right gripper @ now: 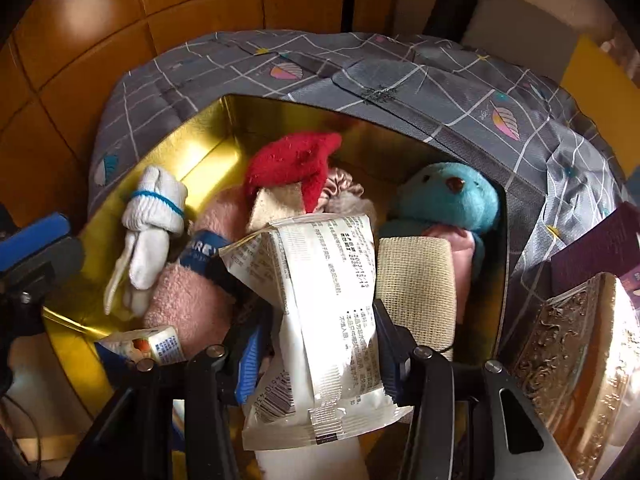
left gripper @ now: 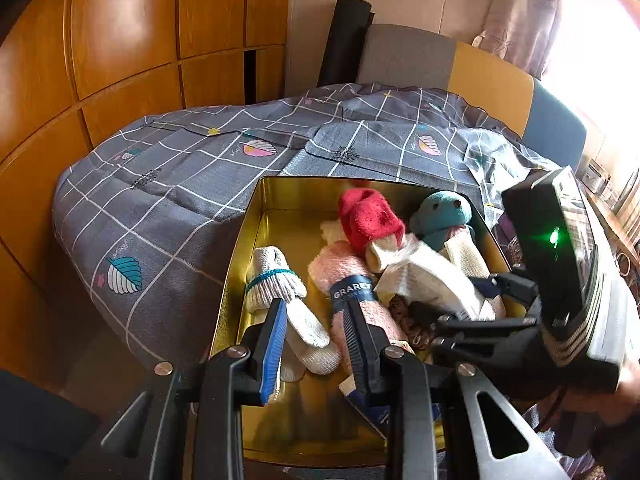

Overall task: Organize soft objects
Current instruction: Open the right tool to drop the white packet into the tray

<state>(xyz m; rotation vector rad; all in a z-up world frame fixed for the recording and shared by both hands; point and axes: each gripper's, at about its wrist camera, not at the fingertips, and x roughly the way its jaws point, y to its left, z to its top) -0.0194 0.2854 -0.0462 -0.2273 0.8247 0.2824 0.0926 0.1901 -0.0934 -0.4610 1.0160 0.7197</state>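
Note:
A gold tin box [left gripper: 240,248] [right gripper: 192,160] on the bed holds a white glove bundle [left gripper: 280,280] [right gripper: 154,208], a pink rolled towel [left gripper: 340,268] [right gripper: 188,296], a red sock [left gripper: 368,216] [right gripper: 292,164], a blue plush toy [left gripper: 440,212] [right gripper: 444,196] and a beige cloth [right gripper: 416,280]. My left gripper [left gripper: 316,312] is open over the glove bundle, its fingers either side of the glove's lower end. My right gripper [right gripper: 320,320] is shut on a white packet [right gripper: 324,280], held above the box; the packet also shows in the left wrist view [left gripper: 432,276].
The box rests on a grey patterned bedspread [left gripper: 160,184] [right gripper: 460,92]. Wooden wardrobe doors [left gripper: 120,32] stand behind. An ornate gold lid [right gripper: 568,340] and a dark purple box [right gripper: 600,248] lie at the right. A small carton [right gripper: 156,344] sits at the box's near edge.

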